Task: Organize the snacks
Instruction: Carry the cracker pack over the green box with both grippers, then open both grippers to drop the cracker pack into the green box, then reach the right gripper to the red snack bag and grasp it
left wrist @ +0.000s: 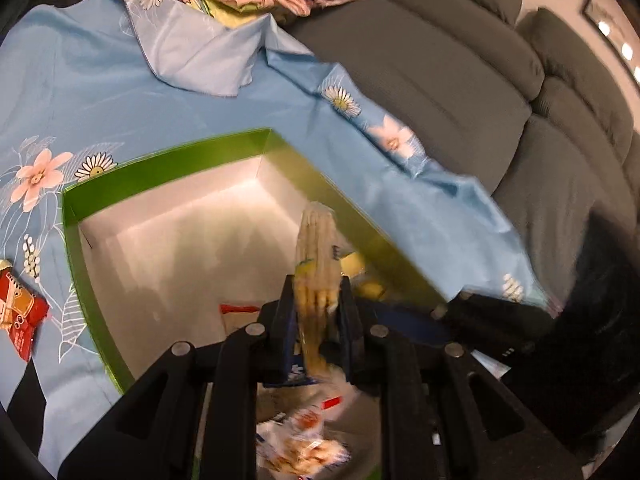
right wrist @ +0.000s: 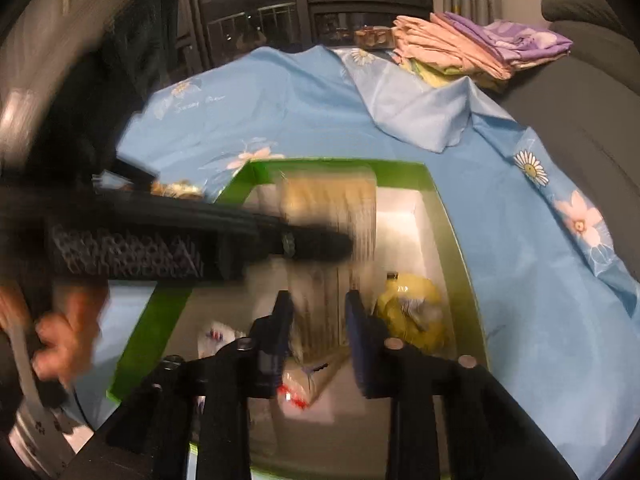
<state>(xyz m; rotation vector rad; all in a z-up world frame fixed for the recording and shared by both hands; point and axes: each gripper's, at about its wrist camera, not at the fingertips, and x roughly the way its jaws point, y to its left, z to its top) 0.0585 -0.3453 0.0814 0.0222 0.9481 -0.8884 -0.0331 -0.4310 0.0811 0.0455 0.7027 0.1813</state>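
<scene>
A green box [left wrist: 168, 160] with a white inside sits on the blue flowered cloth [left wrist: 100, 92]. My left gripper [left wrist: 318, 300] is shut on a clear pack of pale biscuit sticks [left wrist: 316, 240] and holds it over the box's right side. In the right wrist view the same pack [right wrist: 332, 200] hangs over the box [right wrist: 452, 216], with the left gripper's finger [right wrist: 312, 242] across it. My right gripper [right wrist: 318, 304] is open, its fingers either side of the pack's lower end. A yellow packet [right wrist: 412, 312] and other wrapped snacks [left wrist: 300, 440] lie in the box.
A red snack packet [left wrist: 20, 312] lies on the cloth left of the box. Folded pink and purple cloths [right wrist: 480, 48] are stacked at the far edge. A grey sofa [left wrist: 460, 80] runs along the right. A hand [right wrist: 64, 340] holds the left gripper's handle.
</scene>
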